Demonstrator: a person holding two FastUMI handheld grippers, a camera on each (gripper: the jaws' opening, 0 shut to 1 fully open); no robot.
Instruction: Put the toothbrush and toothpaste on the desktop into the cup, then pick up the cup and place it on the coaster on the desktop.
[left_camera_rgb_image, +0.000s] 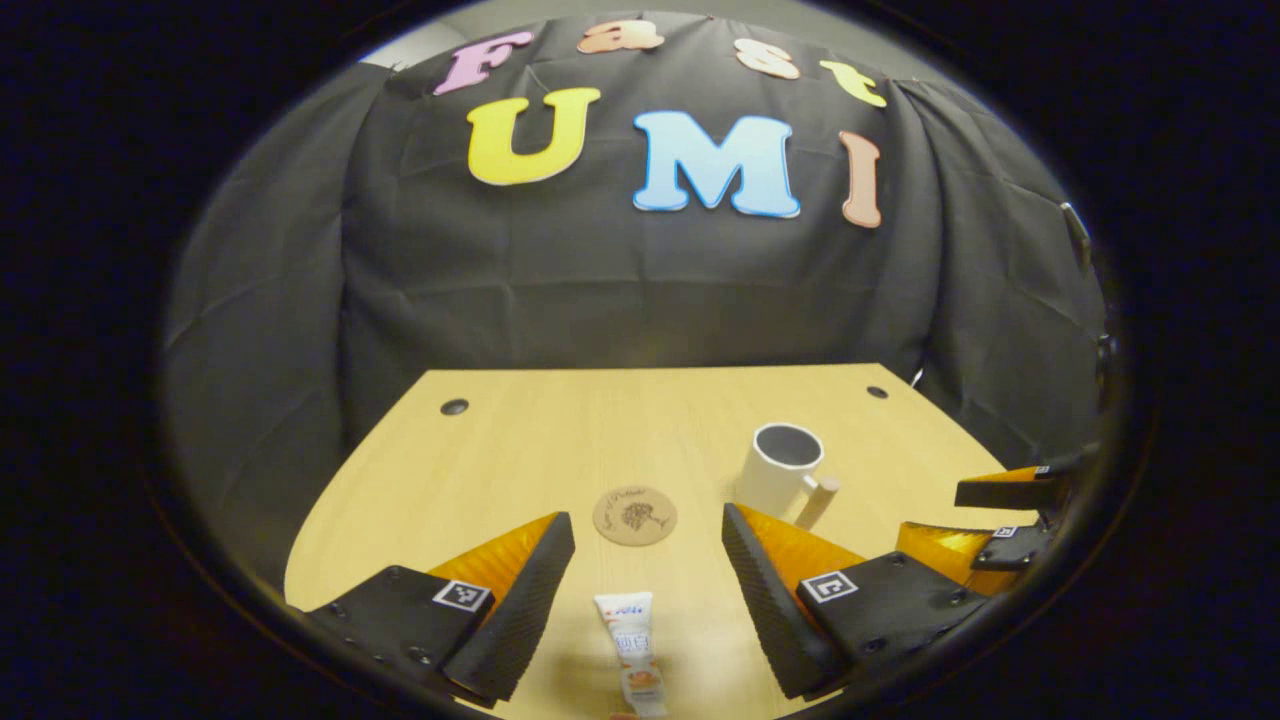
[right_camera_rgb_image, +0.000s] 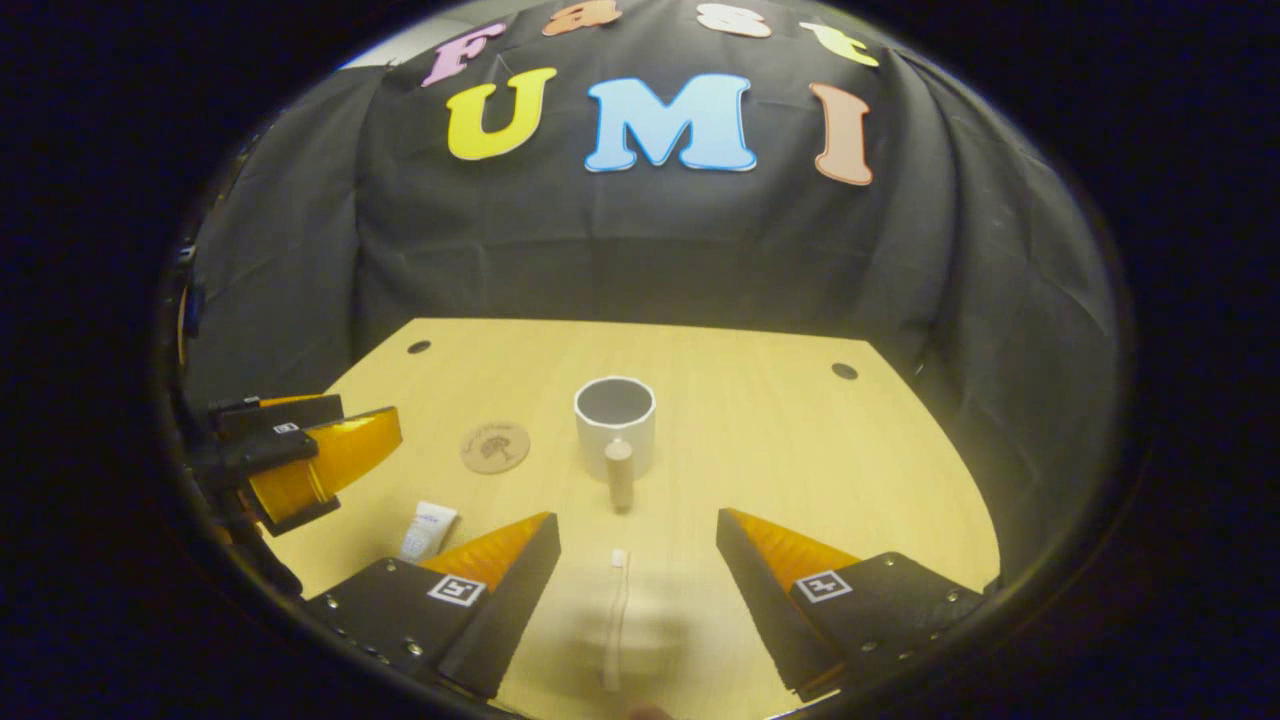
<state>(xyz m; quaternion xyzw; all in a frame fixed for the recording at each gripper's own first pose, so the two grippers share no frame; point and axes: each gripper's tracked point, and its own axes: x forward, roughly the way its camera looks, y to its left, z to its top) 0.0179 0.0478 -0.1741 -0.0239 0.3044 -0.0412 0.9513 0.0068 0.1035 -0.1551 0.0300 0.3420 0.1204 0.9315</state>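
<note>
The white cup (right_camera_rgb_image: 614, 425) stands upright and empty on the desk (right_camera_rgb_image: 800, 460), beside the bare coaster (right_camera_rgb_image: 495, 447). Both grippers hover spread apart: the left gripper (left_camera_rgb_image: 648, 575) over the toothpaste (left_camera_rgb_image: 632, 650), the right gripper (right_camera_rgb_image: 638, 570) over the toothbrush (right_camera_rgb_image: 614, 620).

Right gripper (right_camera_rgb_image: 638, 560): jaws apart, above the desktop (right_camera_rgb_image: 900, 470). Toothbrush (right_camera_rgb_image: 614, 620): flat between the fingers, head toward 12 o'clock. Cup (right_camera_rgb_image: 615, 425): upright at 12 o'clock, handle toward the camera. Coaster (right_camera_rgb_image: 495, 447): 10 o'clock. Toothpaste (right_camera_rgb_image: 428, 530): 9 o'clock. Left gripper (right_camera_rgb_image: 320, 460): farther at 9 o'clock.
</note>
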